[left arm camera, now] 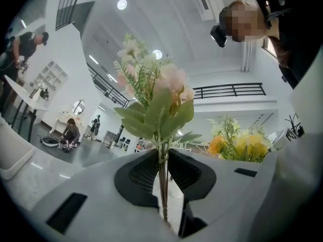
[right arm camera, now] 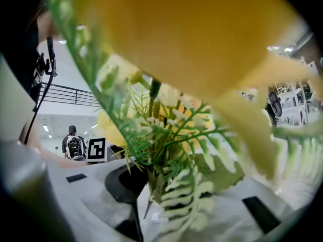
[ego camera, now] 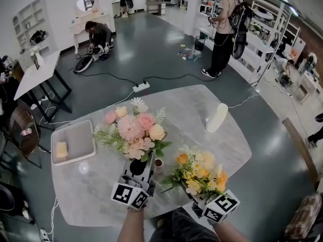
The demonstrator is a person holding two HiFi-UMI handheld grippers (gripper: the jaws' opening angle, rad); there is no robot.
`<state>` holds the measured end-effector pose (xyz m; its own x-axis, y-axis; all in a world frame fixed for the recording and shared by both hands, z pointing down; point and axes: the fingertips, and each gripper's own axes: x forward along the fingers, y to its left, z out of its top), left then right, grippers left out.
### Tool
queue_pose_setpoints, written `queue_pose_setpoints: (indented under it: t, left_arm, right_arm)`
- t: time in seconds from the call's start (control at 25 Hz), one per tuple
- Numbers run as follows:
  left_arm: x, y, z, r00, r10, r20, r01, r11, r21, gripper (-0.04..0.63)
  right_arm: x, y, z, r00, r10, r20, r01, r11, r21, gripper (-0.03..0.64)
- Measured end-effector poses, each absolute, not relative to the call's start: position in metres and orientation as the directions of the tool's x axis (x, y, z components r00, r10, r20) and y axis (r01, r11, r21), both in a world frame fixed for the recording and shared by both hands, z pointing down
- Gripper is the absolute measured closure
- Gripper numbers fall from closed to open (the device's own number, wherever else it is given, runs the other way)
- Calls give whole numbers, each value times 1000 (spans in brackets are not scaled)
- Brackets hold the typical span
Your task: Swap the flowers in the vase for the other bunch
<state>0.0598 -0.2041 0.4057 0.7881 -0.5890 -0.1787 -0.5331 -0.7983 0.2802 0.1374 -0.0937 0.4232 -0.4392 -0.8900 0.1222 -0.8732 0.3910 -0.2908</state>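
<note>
While the left gripper (ego camera: pixel 145 164) pinches stems of the pink-and-cream flower bouquet (ego camera: pixel 133 130) in its jaws at lower centre, the right gripper (ego camera: pixel 198 195) has its jaws clamped on the yellow-and-orange flower bunch (ego camera: pixel 198 173).

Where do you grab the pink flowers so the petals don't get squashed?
Pinch the pink bunch by its stems, which gather into one thin, straight bundle below the leaves, and come in from the side. The top spreads wide and soft. The left gripper is clamped there.
</note>
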Motion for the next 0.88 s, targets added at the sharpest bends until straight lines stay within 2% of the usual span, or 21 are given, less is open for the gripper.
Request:
queue_pose_setpoints:
  t: [0.44, 0.88]
  left_arm:
    - [57, -194, 381, 751, -631, -196, -567, -768, 298, 525]
    - [-15, -184, 398, 724, -661, -197, -601, -745, 289, 526]
  right_arm:
    - [151, -89, 403, -460, -883, 96, -860, 416, -295, 499]
    - [96, -88, 423, -473, -876, 89, -856, 433, -282, 499]
